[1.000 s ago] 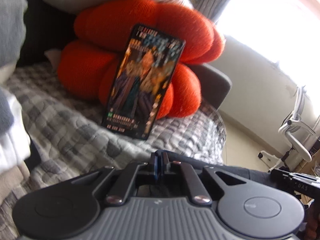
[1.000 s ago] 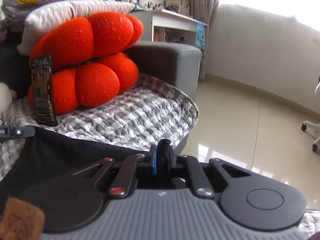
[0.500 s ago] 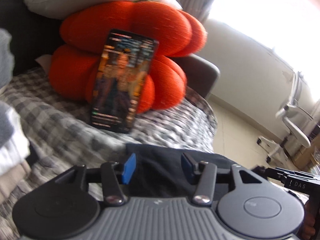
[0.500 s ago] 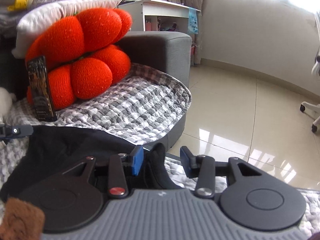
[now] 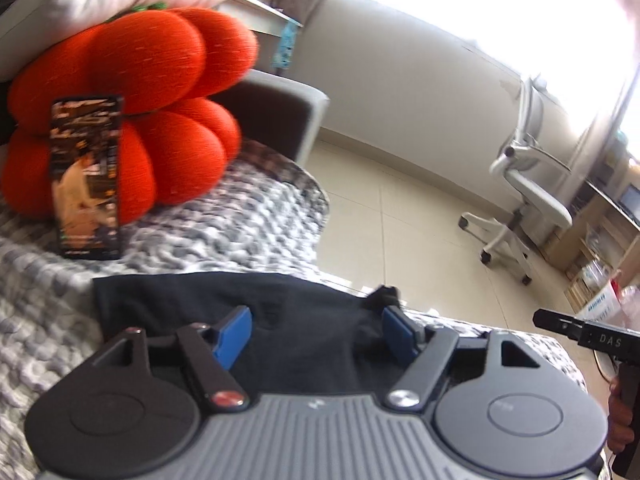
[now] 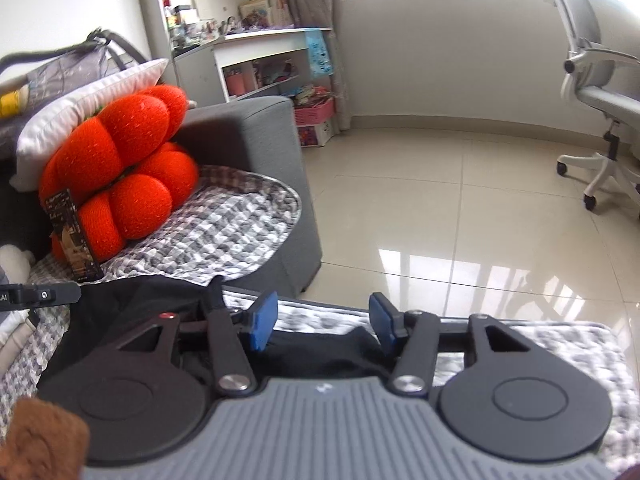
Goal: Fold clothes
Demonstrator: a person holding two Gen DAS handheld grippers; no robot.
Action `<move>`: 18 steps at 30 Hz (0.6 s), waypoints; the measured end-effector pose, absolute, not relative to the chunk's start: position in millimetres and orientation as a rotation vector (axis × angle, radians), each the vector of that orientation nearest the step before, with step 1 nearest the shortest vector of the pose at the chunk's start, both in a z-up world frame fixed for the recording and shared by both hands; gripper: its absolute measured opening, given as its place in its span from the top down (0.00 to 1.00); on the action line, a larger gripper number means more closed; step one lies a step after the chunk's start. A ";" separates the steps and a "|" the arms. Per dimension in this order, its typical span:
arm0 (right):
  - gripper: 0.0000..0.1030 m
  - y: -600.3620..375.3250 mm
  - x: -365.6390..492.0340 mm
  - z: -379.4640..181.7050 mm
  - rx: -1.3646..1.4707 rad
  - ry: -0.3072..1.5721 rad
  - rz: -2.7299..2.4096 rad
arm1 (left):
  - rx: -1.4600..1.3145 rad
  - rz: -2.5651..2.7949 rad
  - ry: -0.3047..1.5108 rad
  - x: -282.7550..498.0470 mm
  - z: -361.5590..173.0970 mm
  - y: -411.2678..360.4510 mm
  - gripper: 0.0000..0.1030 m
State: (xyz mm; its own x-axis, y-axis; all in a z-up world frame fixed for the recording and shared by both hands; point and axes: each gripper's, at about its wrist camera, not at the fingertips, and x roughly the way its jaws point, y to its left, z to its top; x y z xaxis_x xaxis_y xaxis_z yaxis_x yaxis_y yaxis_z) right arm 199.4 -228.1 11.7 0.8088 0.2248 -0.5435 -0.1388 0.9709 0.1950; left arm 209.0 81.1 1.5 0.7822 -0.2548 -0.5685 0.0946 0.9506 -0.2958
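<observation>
Seemingly between folds, both left gripper (image 5: 316, 330) and right gripper (image 6: 322, 320) hover, jaws wide apart and empty, over the black cloth garment (image 5: 288, 304) spread before the orange knitted pumpkin cushion (image 5: 160, 120), awaiting regrasp.

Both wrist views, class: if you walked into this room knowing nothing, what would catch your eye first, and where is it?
The bright orange pumpkin cushion on the grey sofa dominates, with a dark picture card propped upright against it. In front, a black garment lies on the checked grey blanket. The left claw and right claw both stand open over it.
</observation>
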 end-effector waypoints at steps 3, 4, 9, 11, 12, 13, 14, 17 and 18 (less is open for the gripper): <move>0.47 -253.3 188.6 8.2 0.173 0.595 0.170 | -0.230 -0.231 0.661 210.4 6.4 55.6 0.29; 0.47 -261.7 185.7 5.1 0.181 0.599 0.163 | -0.220 -0.244 0.665 210.8 7.7 46.8 0.29; 0.47 -301.6 170.4 -15.4 0.212 0.637 0.110 | -0.165 -0.315 0.681 215.2 5.4 2.0 0.29; 0.47 -317.1 163.9 -25.3 0.227 0.655 0.096 | -0.143 -0.351 0.687 217.3 -2.6 -15.8 0.29; 0.47 -322.8 162.8 -30.0 0.237 0.667 0.097 | -0.132 -0.369 0.690 218.4 -6.6 -24.8 0.29; 0.49 -328.0 161.7 -34.6 0.247 0.678 0.100 | -0.121 -0.387 0.693 219.4 -10.6 -33.7 0.29; 0.51 -331.6 161.3 -38.8 0.259 0.688 0.114 | -0.110 -0.405 0.696 220.4 -14.6 -42.6 0.29; 0.59 -335.3 161.8 -48.5 0.285 0.710 0.161 | -0.077 -0.459 0.704 223.5 -26.7 -69.2 0.30; 0.60 -334.6 161.9 -49.7 0.285 0.709 0.173 | -0.073 -0.481 0.691 222.4 -32.9 -73.7 0.30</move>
State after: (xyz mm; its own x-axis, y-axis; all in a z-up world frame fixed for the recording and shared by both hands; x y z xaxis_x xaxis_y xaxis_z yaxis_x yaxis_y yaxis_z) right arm 161.9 -334.6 -49.7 0.7473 0.2519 -0.6150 -0.0603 0.9473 0.3147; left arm 222.4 -73.7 -32.9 0.6660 -0.4496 -0.5952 0.4018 0.8885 -0.2216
